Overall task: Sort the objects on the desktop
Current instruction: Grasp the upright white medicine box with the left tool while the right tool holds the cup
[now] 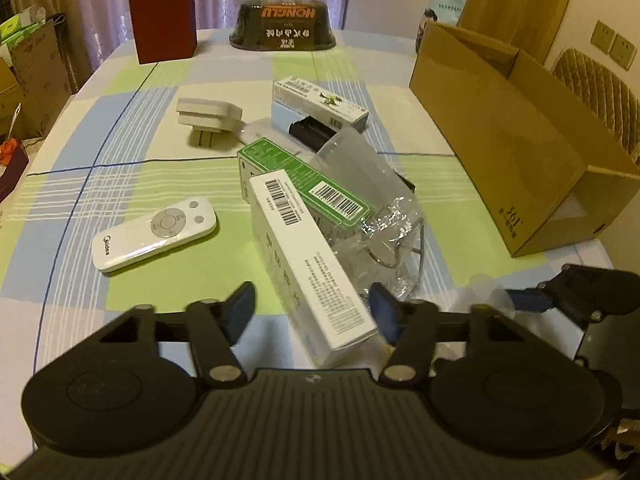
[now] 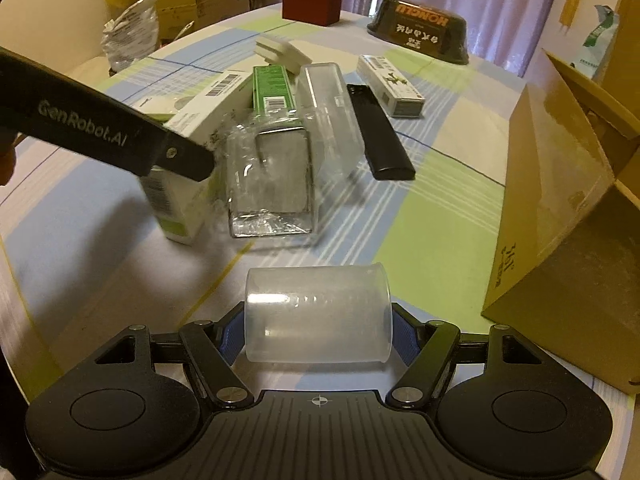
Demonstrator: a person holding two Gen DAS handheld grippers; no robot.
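We had the right tool (image 2: 318,334) closed across a clear plastic beaker (image 2: 318,314), gripped sideways with its blue pads (image 2: 230,338) bearing on either end, so the cup lay horizontal just above the surface (image 2: 100,248); we judged this grip suited a light, slippery cylinder, pinched across its stiffer ends. The left tool (image 1: 312,312) stood wide, its pads to either side of the near end of a white carton (image 1: 308,264) but not visibly pressing it, so we recorded it as straddling, not yet gripping. That carton leaned on a green carton (image 1: 304,184), which explained its tilt. Just right of both lay a crinkled clear plastic case (image 2: 272,184), with a black remote (image 2: 380,136) further right and a second white carton (image 2: 390,84) beyond it. A white remote (image 1: 154,234) lay apart to the left, and a white plug adapter (image 1: 208,118) farther off. The open cardboard box (image 1: 516,152) sat at the right edge, its mouth upward; we took it as the likely bin for sorting, which is probably why the beaker was held on that side. A red box (image 1: 164,24) and a dark packet (image 1: 282,24) stood at the far end.
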